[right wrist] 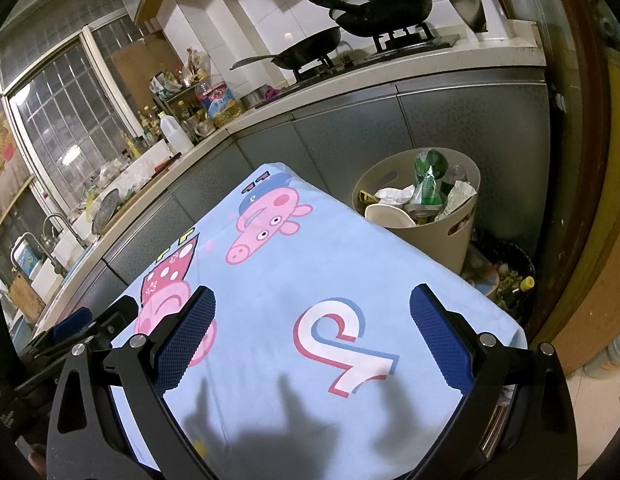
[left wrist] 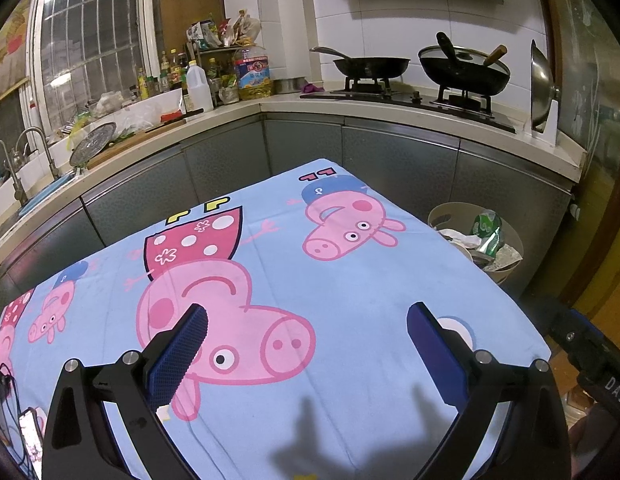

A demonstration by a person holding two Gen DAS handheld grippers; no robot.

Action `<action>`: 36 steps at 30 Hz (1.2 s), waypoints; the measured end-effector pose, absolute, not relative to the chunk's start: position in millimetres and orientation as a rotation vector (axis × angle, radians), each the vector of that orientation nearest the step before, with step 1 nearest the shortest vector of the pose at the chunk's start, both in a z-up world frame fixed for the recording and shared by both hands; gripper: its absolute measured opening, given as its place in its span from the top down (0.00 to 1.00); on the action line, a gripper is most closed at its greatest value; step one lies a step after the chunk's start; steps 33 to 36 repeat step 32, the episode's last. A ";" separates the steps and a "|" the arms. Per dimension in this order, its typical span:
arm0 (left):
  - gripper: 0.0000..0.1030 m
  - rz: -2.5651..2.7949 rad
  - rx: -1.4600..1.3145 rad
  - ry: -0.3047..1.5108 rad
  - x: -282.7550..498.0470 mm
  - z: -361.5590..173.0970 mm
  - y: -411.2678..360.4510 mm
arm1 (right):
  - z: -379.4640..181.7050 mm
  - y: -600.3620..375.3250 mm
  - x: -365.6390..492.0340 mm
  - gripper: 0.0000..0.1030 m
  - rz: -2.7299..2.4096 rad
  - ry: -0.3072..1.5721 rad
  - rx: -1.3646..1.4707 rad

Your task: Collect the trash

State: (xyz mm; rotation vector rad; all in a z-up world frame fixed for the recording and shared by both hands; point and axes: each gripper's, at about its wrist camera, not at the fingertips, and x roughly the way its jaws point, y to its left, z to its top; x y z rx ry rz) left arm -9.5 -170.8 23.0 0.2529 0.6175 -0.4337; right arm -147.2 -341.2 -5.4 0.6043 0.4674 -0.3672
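The left hand-held gripper (left wrist: 306, 322) hangs over the surface (left wrist: 349, 288), a table draped in a light blue cartoon-pig cloth, with its two blue-padded fingers (left wrist: 178, 354) spread wide and nothing between them; it points forward and slightly down toward the far edge of the cloth. The right hand-held gripper (right wrist: 311, 308) sits in much the same pose, jaws released and empty, angled over the near right part of the surface (right wrist: 310, 248), and its shadow falls on the cloth just below its fingers (right wrist: 186, 340). In the right wrist view the left hand-held gripper shows at the lower left, beside and level with it. The trash bin (right wrist: 437, 236), a beige round tub, stands on the floor ahead and to the right of both tools, just past the table's far right corner; it is heaped with a crushed green bottle (right wrist: 427, 184), crumpled paper (right wrist: 393, 194) and a white dish (right wrist: 385, 214). In the left wrist view the same trash bin (left wrist: 505, 272) lies beyond the right finger, partly hidden by the table edge. Beyond the table a counter (left wrist: 429, 110) carries a gas stove with two black pans (left wrist: 371, 66).
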 end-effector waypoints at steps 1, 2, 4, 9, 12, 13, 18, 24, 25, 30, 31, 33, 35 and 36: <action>0.04 -0.434 0.253 0.618 -9.9 22.7 -170.6 | -5.4 -341.1 -147.2 0.06 -0.367 0.467 0.604; 0.04 -0.435 0.252 0.619 -10.1 22.4 -170.4 | -5.1 -341.0 -146.4 0.06 -0.367 0.467 0.604; 0.04 -0.435 0.254 0.619 -10.8 22.8 -171.0 | -5.3 -341.0 -146.8 0.06 -0.367 0.468 0.604; 0.04 -0.434 0.253 0.619 -9.7 23.4 -171.3 | -5.1 -340.8 -146.5 0.06 -0.367 0.468 0.604; 0.04 -0.434 0.253 0.620 -10.5 22.9 -170.8 | -5.0 -340.7 -146.3 0.06 -0.367 0.468 0.604; 0.04 -0.434 0.253 0.619 -9.9 23.2 -171.0 | -5.1 -340.6 -146.7 0.06 -0.367 0.468 0.603; 0.04 -0.433 0.249 0.601 -11.6 23.4 -170.0 | -4.8 -340.3 -146.4 0.06 -0.367 0.468 0.603; 0.04 -0.451 0.239 0.606 -13.7 23.2 -168.9 | -4.7 -340.1 -146.2 0.06 -0.367 0.469 0.605; 0.04 -0.454 0.239 0.611 -11.1 23.5 -168.7 | -4.6 -340.1 -146.1 0.06 -0.367 0.469 0.605; 0.04 -0.466 0.237 0.631 -9.5 24.7 -169.8 | -4.5 -340.3 -146.0 0.06 -0.367 0.470 0.604; 0.04 -0.468 0.235 0.634 -9.0 24.8 -169.7 | -4.4 -340.2 -145.9 0.06 -0.367 0.470 0.605; 0.04 -0.469 0.234 0.635 -8.1 25.3 -169.5 | -4.3 -340.1 -145.8 0.06 -0.367 0.471 0.605; 0.04 -0.469 0.234 0.635 -8.1 25.3 -169.5 | -4.3 -340.1 -145.8 0.06 -0.367 0.471 0.605; 0.04 -0.469 0.234 0.635 -8.1 25.3 -169.5 | -4.3 -340.1 -145.8 0.06 -0.367 0.471 0.605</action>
